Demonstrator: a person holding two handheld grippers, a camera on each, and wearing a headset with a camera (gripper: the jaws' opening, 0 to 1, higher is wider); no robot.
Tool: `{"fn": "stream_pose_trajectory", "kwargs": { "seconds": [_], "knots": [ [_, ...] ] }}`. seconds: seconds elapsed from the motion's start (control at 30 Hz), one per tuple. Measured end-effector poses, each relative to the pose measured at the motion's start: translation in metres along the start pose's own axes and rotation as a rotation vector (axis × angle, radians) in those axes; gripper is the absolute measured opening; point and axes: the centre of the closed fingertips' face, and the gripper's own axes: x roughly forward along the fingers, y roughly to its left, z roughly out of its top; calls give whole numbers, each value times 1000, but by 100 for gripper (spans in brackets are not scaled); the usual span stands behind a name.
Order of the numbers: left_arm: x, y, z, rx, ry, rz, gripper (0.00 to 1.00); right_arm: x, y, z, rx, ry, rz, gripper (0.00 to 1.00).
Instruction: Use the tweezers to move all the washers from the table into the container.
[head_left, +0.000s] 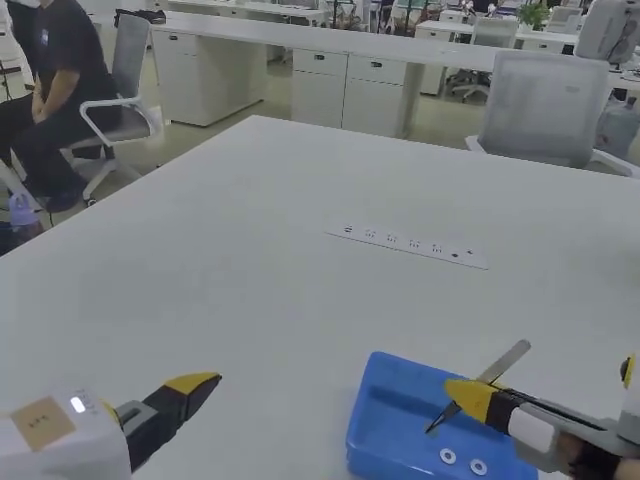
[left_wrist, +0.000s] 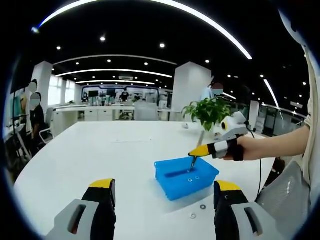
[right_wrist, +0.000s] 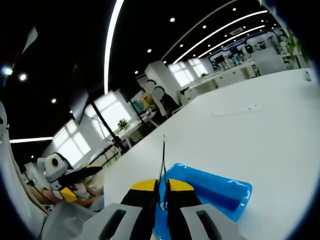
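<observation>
- Left gripper (left_wrist: 165, 195), nearest the lens, hovers over the white table (left_wrist: 100, 155) with its yellow-tipped jaws spread wide and nothing between them, well apart from the blue container (left_wrist: 180, 189).
- Right gripper (right_wrist: 161, 186) pinches a pair of tweezers (head_left: 500, 365), its jaws closed on the shank. The points dip inside the container, above two washers (head_left: 447, 457) lying on its floor. Whether the points carry a washer is too small to tell.
- Two loose washers (left_wrist: 202, 206) lie on the table just beside the container, on the side facing the left gripper, so the job looks partly done.
- Risk: thin tweezers clamped between two jaws may swivel or slip under a sideways load, likely sending the points off target.
- Risk: flat washers on a smooth tabletop offer little edge, and a shallow pinch would probably make one skid or spring away.
- Risk: nothing steadies the container, so a knock from the tweezers on its wall could shove it, perhaps over the loose washers.
- Risk: a weak hold while crossing the rim could drop a washer outside.
</observation>
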Motion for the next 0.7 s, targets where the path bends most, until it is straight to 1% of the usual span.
{"fn": "stream_pose_trajectory", "kwargs": {
  "seconds": [0.17,0.23,0.33,0.4,0.57,0.7],
  "knots": [
    [0,-1,-1,1,2,-4,81,6,-12,-10,-10,46,-36,3],
    [0,0,-2,1,5,-2,81,8,-16,-13,7,58,-49,3],
    [0,0,-1,-1,2,-2,81,12,-19,-16,6,72,-59,3],
    [0,0,-2,2,6,-1,81,14,-20,-19,-14,92,-70,3],
    [-1,1,-1,-4,1,3,81,17,-22,-21,-24,109,-69,3],
    [0,2,-1,-3,0,3,81,20,-28,-24,-60,138,-76,3]
  ]
}}
